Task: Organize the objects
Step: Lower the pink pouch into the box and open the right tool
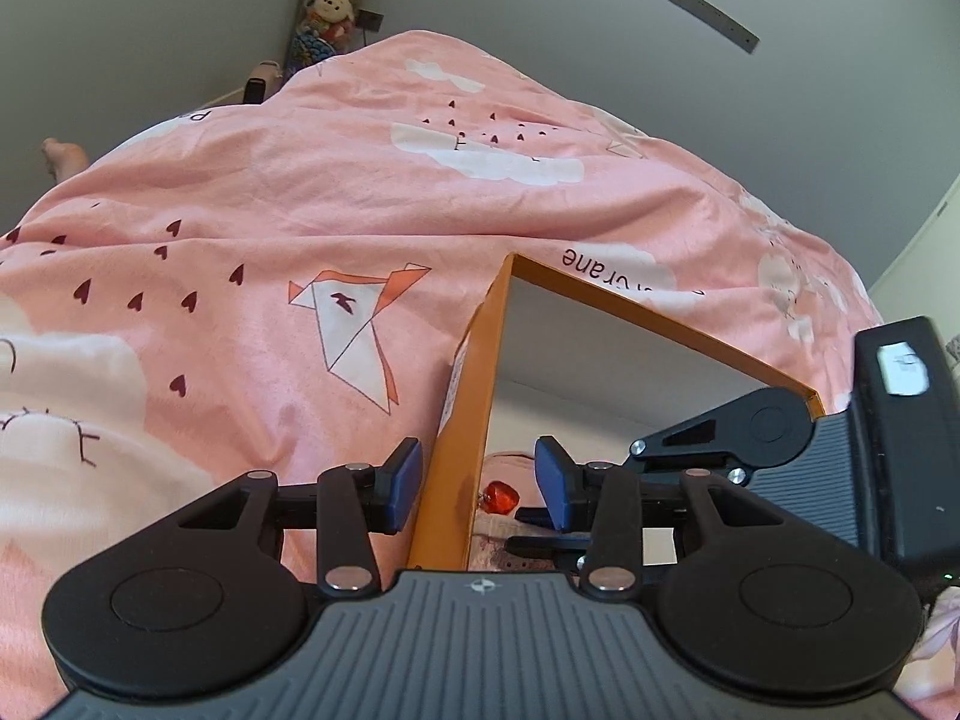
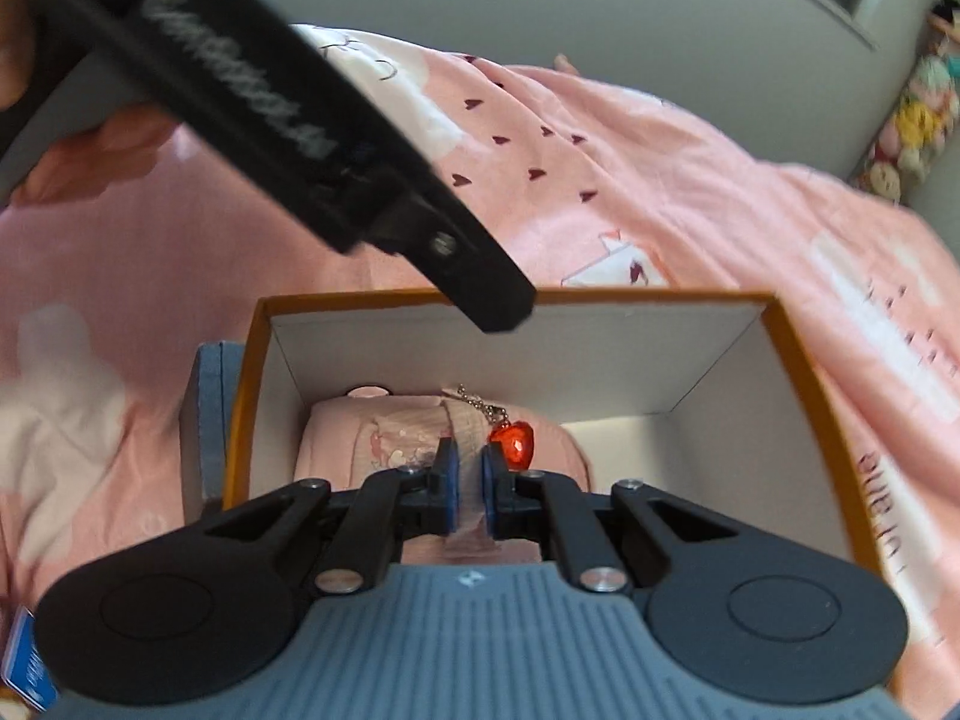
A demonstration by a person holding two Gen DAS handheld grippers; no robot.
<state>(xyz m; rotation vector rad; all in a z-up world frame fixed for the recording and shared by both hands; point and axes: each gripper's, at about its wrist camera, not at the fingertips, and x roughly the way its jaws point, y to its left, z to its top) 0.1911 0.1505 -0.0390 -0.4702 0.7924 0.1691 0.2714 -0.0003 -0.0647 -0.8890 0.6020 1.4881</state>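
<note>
Here, centre of the right wrist view, the orange box (image 2: 798, 360) w/ white inside holds a pink pouch (image 2: 372, 438) and a red heart charm (image 2: 512, 443) on a chain. Pouch's lower part is hidden behind the right gripper (image 2: 470, 492), whose pads are clamped on the pouch's strap. Left gripper (image 1: 477, 489) straddles the box wall, jaws apart; contact w/ the wall hard to tell.

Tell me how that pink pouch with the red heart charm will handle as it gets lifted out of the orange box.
The pink pouch looks soft and padded, so it will probably sag around the right tongs, shut on its strap. The red heart charm hangs on a chain and will likely swing. It seems light.
</note>
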